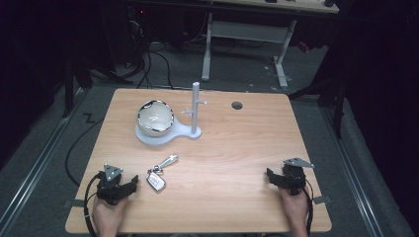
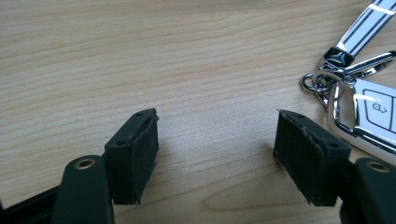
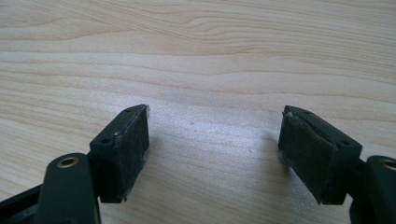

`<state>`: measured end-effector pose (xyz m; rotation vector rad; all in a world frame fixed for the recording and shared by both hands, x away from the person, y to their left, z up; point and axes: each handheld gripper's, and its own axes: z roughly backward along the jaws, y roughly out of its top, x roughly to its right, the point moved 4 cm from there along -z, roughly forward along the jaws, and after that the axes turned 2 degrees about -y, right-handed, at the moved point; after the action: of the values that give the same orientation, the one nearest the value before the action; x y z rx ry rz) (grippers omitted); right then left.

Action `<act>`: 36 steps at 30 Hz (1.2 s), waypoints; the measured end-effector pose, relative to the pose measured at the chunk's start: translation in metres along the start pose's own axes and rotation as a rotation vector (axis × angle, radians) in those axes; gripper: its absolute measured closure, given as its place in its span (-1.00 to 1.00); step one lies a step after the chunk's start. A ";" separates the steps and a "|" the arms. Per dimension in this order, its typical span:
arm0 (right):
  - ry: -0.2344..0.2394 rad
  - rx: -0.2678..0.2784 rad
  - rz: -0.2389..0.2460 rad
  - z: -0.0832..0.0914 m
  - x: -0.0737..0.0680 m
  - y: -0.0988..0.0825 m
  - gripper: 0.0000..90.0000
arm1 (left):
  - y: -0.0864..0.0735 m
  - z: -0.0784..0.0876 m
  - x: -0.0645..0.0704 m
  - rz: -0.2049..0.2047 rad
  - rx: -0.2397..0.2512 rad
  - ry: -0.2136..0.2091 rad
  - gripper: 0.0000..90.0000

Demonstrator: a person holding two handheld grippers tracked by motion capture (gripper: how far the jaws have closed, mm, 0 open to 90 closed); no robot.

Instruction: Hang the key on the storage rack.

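Near edge of the tabletop (image 1: 222, 197): the person's two hands rest at the left and right corners, each bearing a two-jaw gripper. The left gripper (image 1: 129, 182) has its fingers (image 2: 135, 154) spread wide with bare wood between them; nothing is grasped. The right gripper (image 1: 272, 178) likewise has its fingers (image 3: 123, 151) released and apart, with bare tabletop between the pads.

The car key fob (image 1: 156, 181) lies flat on the tabletop just beside the left gripper, on the side toward the table's middle, and well apart from the right gripper; the left hand is clearly the nearer one. In the left gripper view the white, chrome-rimmed fob (image 2: 369, 121) sits outside the jaw gap, just beyond the outer face of the right-hand finger, apart from it as far as can be seen. Its key ring (image 2: 312, 84) and metal strap (image 1: 167, 161) run on from the fob's far end, so the long axis of the whole lies slanted, from near-left to far-right in the high view.

The coming move is judged to turn on a sideways shift toward the fob to bring it between the fingers.

Farther back stands a white stand (image 1: 153, 138) carrying a chrome-rimmed bowl (image 1: 155, 117) and an upright peg post (image 1: 195, 106); beyond, a cable hole (image 1: 237, 105).
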<state>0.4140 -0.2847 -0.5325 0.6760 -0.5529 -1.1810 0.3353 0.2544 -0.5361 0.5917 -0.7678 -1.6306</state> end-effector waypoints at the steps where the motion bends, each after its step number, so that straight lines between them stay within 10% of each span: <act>1: 0.000 0.000 0.000 0.000 0.000 0.000 -0.45 | 0.000 0.000 0.000 0.001 0.000 0.000 -0.32; 36: -0.001 0.001 0.000 0.000 0.000 0.000 -0.45 | 0.001 0.000 0.001 0.012 0.006 -0.018 -0.30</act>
<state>0.4138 -0.2850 -0.5324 0.6761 -0.5538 -1.1811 0.3358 0.2529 -0.5355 0.5765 -0.7881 -1.6244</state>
